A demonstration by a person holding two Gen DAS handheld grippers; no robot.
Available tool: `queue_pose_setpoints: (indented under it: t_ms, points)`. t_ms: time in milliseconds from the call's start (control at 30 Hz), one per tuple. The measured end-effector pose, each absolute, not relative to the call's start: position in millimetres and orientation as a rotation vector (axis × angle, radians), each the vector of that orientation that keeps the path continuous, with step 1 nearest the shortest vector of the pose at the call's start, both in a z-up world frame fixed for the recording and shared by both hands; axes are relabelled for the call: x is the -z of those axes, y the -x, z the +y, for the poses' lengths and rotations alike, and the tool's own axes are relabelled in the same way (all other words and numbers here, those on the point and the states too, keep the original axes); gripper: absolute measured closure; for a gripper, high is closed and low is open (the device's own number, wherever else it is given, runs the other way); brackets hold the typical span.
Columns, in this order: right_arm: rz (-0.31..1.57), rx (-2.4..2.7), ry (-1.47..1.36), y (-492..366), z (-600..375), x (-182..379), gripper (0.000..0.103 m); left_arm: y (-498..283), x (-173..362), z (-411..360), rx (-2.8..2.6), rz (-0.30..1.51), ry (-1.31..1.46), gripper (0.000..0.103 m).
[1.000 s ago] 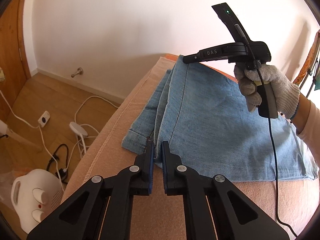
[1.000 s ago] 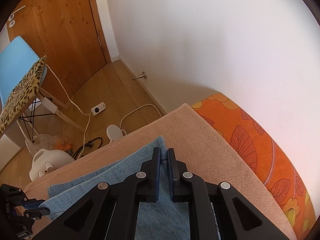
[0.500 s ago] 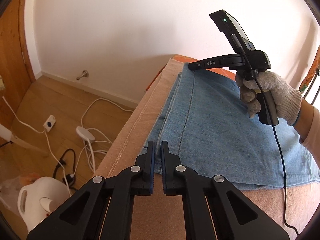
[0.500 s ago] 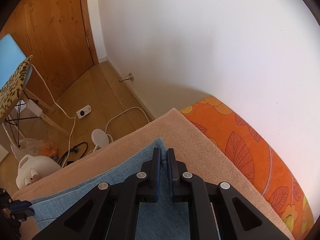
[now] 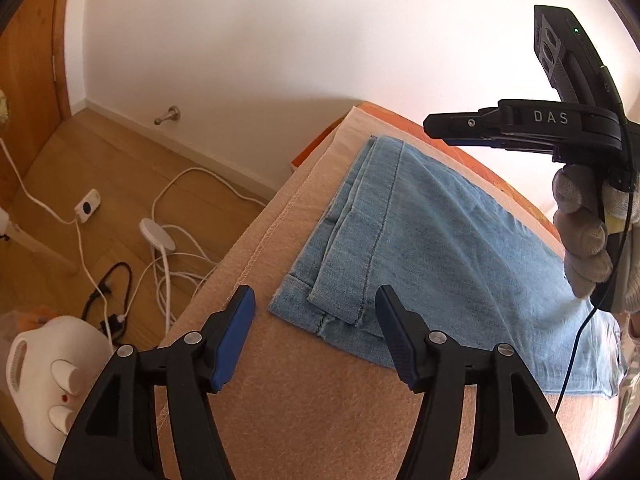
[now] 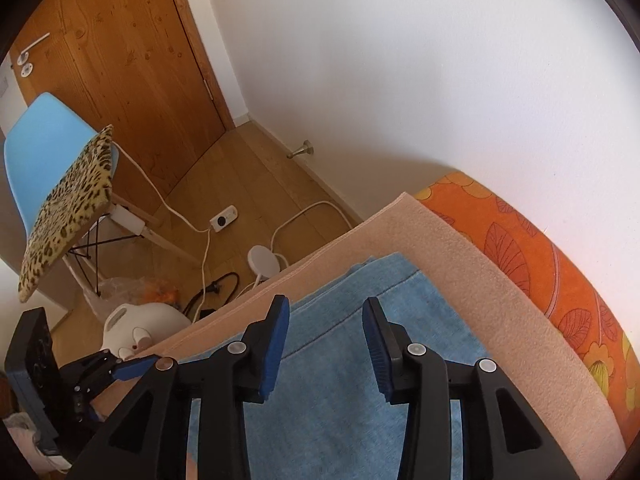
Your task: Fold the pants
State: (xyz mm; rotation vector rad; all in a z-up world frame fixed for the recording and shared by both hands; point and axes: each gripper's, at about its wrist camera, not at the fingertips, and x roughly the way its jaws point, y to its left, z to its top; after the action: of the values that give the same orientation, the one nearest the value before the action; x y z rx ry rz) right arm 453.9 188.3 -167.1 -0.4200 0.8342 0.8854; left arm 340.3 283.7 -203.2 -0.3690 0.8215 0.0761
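Observation:
Light blue denim pants (image 5: pixel 432 240) lie folded flat on a peach blanket (image 5: pixel 320 412), their hems stacked at the near left corner. My left gripper (image 5: pixel 314 300) hovers just above that corner, its jaws opening, and the cloth lies below them untouched. In the right wrist view my right gripper (image 6: pixel 325 307) stands above the far edge of the pants (image 6: pixel 360 392), jaws opening, pads clear of the denim. A gloved hand (image 5: pixel 584 240) carries the right gripper (image 5: pixel 434 126) above the pants in the left wrist view.
The blanket covers an orange flowered bed cover (image 6: pixel 560 280) against a white wall. On the wooden floor to the left lie white cables with a socket strip (image 5: pixel 86 210), a white appliance (image 5: pixel 44 384) and a blue chair with a leopard cushion (image 6: pixel 68 208). A wooden door (image 6: pixel 120 48) stands behind.
Both grippers were shut on the pants' edges and have let go, their jaws now standing apart. The pants lie flat on the blanket. The right gripper has lifted and drawn back a little.

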Motion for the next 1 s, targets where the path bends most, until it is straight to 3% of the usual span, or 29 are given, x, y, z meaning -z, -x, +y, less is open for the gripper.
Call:
queue_pose_setpoints:
  t_ms: [67,100,200,267,333,633,767,800,867,900,1000]
  points:
    - [0.882,-0.875,0.433,-446,189,175,0.058,-341,203,281,-0.077,0.820,0.365,0.055]
    - [0.913,-0.870,0.433,-445,191,180,0.058,-342,203,279,-0.077,0.822,0.360,0.069]
    - [1.004,-0.859,0.405,-443,197,194,0.054,-340,197,276,-0.079,0.788,0.334,0.086]
    - [1.055,-0.848,0.375,-443,203,200,0.046,-337,191,272,-0.064,0.763,0.318,0.091]
    - [1.072,-0.849,0.365,-441,213,204,0.045,-336,186,266,-0.041,0.746,0.294,0.092]
    - [1.143,-0.798,0.458,-417,263,228,0.047,-335,182,241,0.026,0.713,0.223,0.093]
    - [1.117,-0.731,0.523,-415,267,233,0.079,-331,180,240,0.001,0.700,0.182,0.093]
    - [1.117,-0.732,0.508,-419,263,232,0.087,-329,179,240,-0.009,0.696,0.173,0.090]
    - [1.144,-0.750,0.447,-428,254,231,0.095,-329,180,241,-0.027,0.710,0.163,0.067]
    - [1.158,-0.762,0.413,-432,249,230,0.097,-330,182,240,-0.023,0.722,0.161,0.051]
    - [1.164,-0.780,0.378,-436,243,229,0.099,-339,187,237,-0.023,0.755,0.153,0.049]
